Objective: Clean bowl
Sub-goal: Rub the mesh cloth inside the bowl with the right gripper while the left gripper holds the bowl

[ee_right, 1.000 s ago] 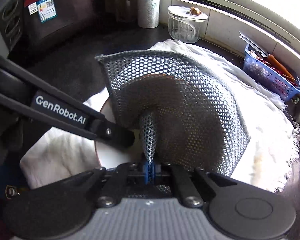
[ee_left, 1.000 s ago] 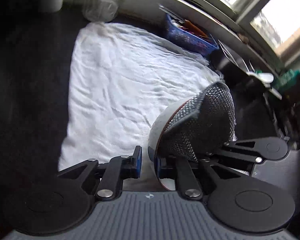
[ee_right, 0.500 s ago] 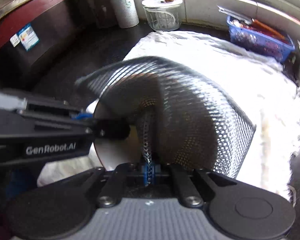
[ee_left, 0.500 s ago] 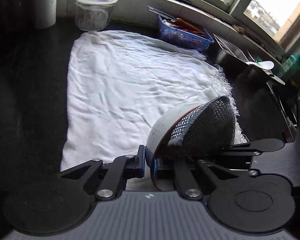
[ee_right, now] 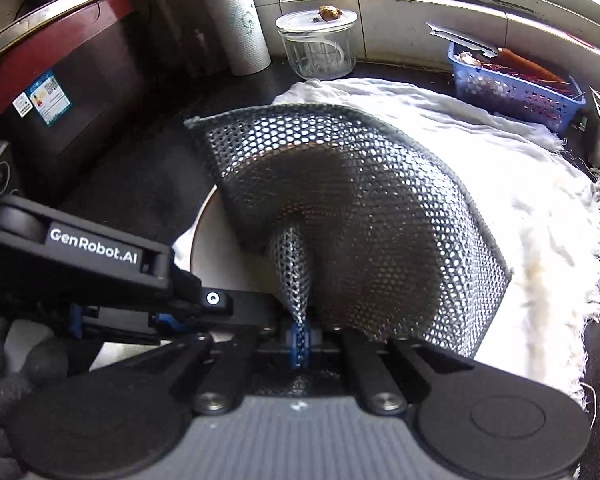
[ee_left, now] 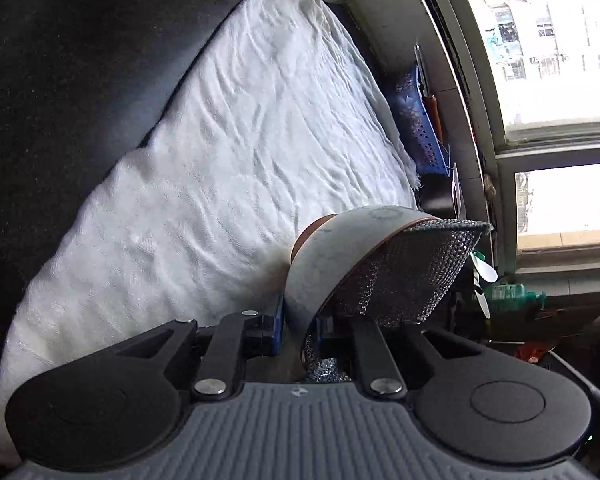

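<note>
Over the white towel (ee_left: pixel 228 152), left fingers (ee_left: pixel 298 330) clamp the bowl (ee_left: pixel 332 248) rim; right fingers (ee_right: pixel 300 338) pinch the mesh scrubber (ee_right: pixel 360 216).

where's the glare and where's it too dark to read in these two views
Left wrist: the window is blown out white, the counter nearly black, and the fisheye bends the frame. Right wrist: the white cloth glares at its right side, the mesh scrubber stays sharp, and the upper left corner is dim.

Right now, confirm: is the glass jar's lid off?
No. The glass jar behind the white towel has its lid on.
</note>
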Action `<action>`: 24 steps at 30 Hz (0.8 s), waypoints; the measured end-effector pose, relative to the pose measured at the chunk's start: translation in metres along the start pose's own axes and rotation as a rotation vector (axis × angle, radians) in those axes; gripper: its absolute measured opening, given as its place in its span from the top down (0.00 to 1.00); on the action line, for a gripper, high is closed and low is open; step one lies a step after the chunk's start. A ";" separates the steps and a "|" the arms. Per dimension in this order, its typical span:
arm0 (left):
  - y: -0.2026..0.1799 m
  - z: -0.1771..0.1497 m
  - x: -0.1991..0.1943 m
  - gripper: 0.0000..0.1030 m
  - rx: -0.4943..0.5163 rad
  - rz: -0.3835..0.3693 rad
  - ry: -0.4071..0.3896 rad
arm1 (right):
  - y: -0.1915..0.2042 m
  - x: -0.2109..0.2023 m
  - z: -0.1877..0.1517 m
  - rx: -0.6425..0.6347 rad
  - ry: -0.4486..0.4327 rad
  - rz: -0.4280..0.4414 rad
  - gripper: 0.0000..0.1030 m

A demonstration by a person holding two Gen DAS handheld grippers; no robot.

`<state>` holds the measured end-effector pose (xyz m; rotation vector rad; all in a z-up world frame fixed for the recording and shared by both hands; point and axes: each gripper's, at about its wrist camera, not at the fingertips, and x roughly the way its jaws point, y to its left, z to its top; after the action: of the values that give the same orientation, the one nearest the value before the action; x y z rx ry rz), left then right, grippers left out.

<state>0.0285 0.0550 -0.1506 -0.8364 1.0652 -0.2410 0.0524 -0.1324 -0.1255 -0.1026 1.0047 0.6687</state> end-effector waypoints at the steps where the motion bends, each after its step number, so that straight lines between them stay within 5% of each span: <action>1: -0.012 0.001 -0.004 0.87 0.094 0.054 -0.010 | -0.002 0.001 0.000 0.010 0.003 0.005 0.98; 7: -0.071 0.000 -0.009 0.86 0.626 0.339 -0.029 | 0.011 -0.003 -0.009 -0.114 0.022 -0.052 0.98; 11: -0.079 -0.007 -0.008 0.93 0.741 0.364 -0.032 | 0.010 -0.012 -0.012 -0.179 0.004 -0.107 0.98; 13: -0.074 -0.010 -0.010 0.93 0.685 0.322 -0.056 | 0.003 -0.014 -0.012 -0.154 -0.002 -0.104 0.98; 22: 0.004 -0.002 -0.015 0.90 0.016 0.031 -0.063 | -0.020 -0.002 -0.010 0.181 -0.004 0.080 0.98; 24: 0.015 -0.004 -0.014 0.90 -0.068 -0.014 -0.069 | -0.019 0.001 -0.010 0.218 -0.005 0.129 0.98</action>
<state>0.0148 0.0712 -0.1528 -0.9072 1.0078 -0.1871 0.0560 -0.1512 -0.1356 0.1554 1.0799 0.6722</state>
